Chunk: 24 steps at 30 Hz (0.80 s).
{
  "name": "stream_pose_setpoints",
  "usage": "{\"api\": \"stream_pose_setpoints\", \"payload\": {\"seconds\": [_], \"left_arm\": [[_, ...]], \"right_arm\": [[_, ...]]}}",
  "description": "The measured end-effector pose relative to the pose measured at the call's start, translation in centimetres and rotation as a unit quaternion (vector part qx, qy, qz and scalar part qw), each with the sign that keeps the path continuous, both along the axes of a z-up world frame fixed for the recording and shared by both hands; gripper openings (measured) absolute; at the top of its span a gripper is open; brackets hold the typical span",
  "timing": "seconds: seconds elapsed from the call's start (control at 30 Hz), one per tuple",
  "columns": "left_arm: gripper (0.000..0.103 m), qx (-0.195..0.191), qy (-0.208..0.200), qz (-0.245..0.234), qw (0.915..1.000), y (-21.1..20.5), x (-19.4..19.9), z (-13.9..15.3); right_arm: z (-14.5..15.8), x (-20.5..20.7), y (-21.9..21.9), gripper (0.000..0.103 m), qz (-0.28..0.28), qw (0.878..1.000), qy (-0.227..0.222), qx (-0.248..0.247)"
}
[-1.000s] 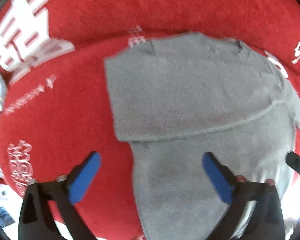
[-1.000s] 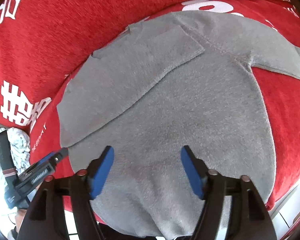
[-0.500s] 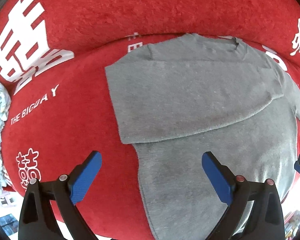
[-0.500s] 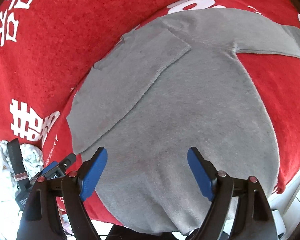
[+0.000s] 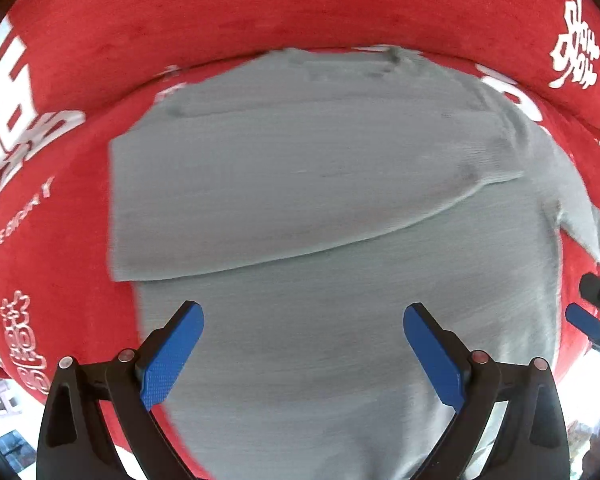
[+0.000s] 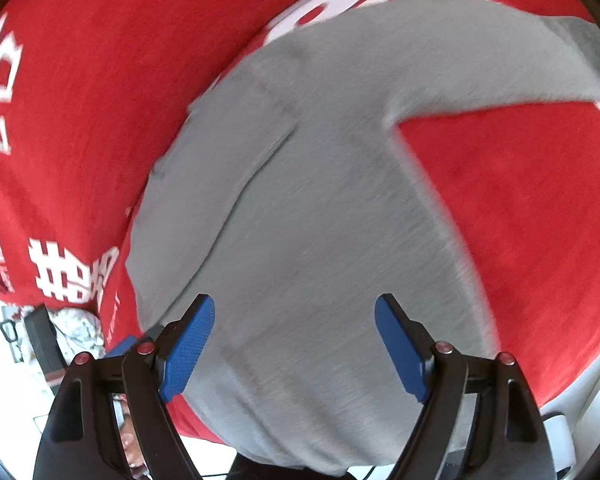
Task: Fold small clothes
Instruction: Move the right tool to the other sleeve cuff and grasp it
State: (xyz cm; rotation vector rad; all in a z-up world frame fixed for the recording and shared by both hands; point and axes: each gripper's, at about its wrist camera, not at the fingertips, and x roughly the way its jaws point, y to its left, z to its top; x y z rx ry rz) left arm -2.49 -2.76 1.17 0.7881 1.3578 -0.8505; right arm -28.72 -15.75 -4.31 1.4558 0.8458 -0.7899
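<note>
Garment: a grey knitted long-sleeved sweater (image 5: 332, 200) is spread flat on a red plush cloth with white lettering (image 5: 260, 12), one sleeve folded across the body.
Left gripper (image 5: 303, 346): blue pads held wide apart above the near hem, nothing clamped.
Right gripper (image 6: 295, 344): pads likewise apart, nothing gripped.

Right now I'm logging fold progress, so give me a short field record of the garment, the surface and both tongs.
garment: grey long-sleeved top, lying flat
left sleeve: folded across the chest
right sleeve: spread out on the cover
surface: red cover with white lettering
left tongs: open, empty, above the lower body
right tongs: open, empty, above the hem area
</note>
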Motion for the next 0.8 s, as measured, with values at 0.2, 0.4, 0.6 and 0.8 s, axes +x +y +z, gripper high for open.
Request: {"api": "stream_pose_setpoints", "payload": {"seconds": [0.2,0.4,0.6,0.8], "left_arm": [[0.101,-0.015,0.015,-0.009,0.9997,-5.4,-5.7,-0.9],[0.101,-0.024,0.007,-0.013,0.9996,-9.1,-8.7,-1.1],[0.101,-0.049,-0.019,0.041,0.9978,-12.2,-6.1,-1.0],[0.101,-0.020,-0.052,0.060,0.9966,-14.7,-3.7,-4.3]], "right_arm": [[-0.8,-9.6,-5.7,0.085,-0.082,0.997,-0.005,-0.007],[-3.1,-20.3,-9.0,0.085,-0.228,0.974,-0.017,-0.001],[-5.1,-26.0,-10.3,0.085,-0.297,0.954,-0.026,0.012],[-7.1,-27.2,-10.7,0.085,-0.338,0.939,-0.064,0.015]]}}
